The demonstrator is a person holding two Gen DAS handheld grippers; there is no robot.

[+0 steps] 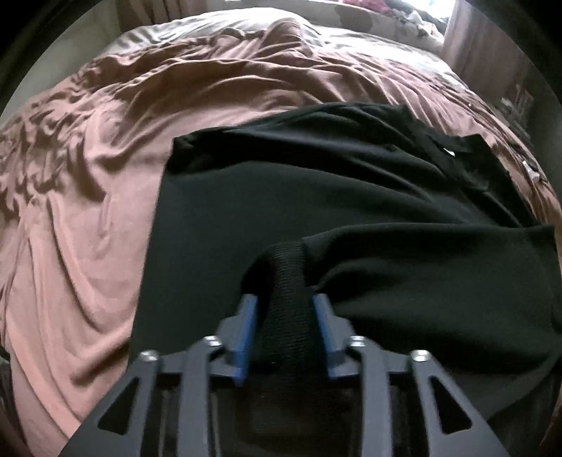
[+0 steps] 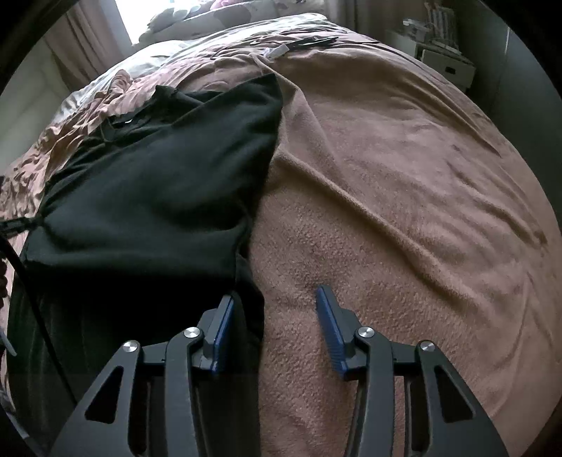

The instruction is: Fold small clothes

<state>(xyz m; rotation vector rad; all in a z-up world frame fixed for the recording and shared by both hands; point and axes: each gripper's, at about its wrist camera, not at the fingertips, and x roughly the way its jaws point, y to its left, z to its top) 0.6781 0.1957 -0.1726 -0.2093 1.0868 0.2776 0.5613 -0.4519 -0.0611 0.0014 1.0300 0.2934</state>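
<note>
1. The black garment (image 1: 316, 197) lies spread on the bed, on a wrinkled pink-brown sheet (image 1: 87, 211), reaching towards the bed's near edge.
2. Only the left wrist view shows the ribbed cuff (image 1: 286, 281) of the garment: it runs up between the blue pads (image 1: 247, 334) of the left gripper (image 1: 285, 302), which are clamped on its two sides, the knit bunched between them.
3. Only the right wrist view shows the fuzzy pink-brown blanket (image 2: 404, 175) that covers the bed's right side; the garment's right edge lies over its border.
4. In that view the right gripper (image 2: 275, 295) has its jaws apart. Its left pad (image 2: 223, 334) sits on or against the garment's near right corner, and its right pad (image 2: 330, 327) is over bare blanket. Whether any cloth is pinched I cannot tell; nothing is pressed between both pads.
5. A small white mark (image 1: 449, 152) near the garment's collar shows in both views.
6. At the bed's far edge lie pale bedding (image 2: 196, 24) and small dark items (image 2: 312, 40), too blurred to name. White shelving (image 2: 446, 52) stands off the far right corner.
7. The garment's near hem is hidden under the grippers' frames in both views.
8. A dark cord (image 2: 21, 260) at the right view's left edge is cut off.
</note>
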